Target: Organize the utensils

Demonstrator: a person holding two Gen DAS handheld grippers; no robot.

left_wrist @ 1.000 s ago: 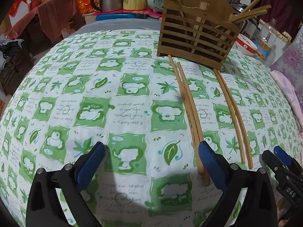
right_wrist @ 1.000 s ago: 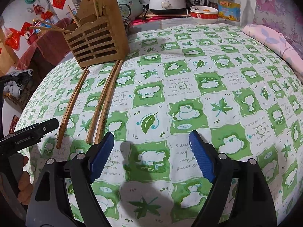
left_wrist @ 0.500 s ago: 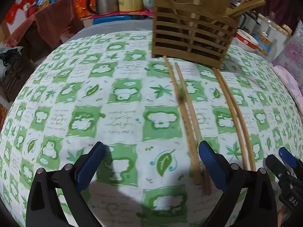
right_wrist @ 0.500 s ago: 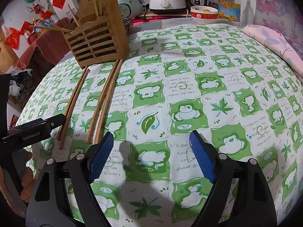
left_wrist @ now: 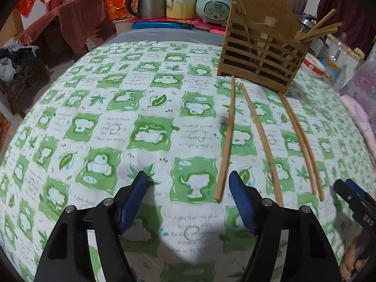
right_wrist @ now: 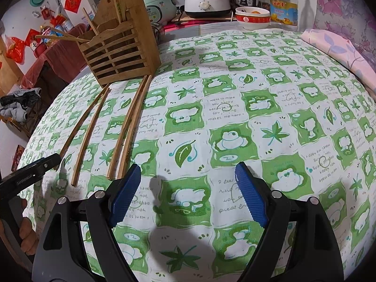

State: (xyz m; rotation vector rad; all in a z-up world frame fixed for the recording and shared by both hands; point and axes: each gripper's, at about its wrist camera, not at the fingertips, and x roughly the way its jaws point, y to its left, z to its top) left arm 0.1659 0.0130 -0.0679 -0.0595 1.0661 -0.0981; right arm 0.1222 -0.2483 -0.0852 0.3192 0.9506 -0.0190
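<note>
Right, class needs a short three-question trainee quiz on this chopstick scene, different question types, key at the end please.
1. True or false: the left claw is shut on a chopstick.
2. How many loose chopsticks lie on the tablecloth in front of the wooden holder?
3. Multiple choice: the leftmost chopstick has its near end where?
A. between the left claw's fingers, nearer the right-hand one
B. under the right claw
C. inside the holder

Key: 1 false, both claws are open and empty. 2 four: two spread apart, plus a close pair. 3 A.
</note>
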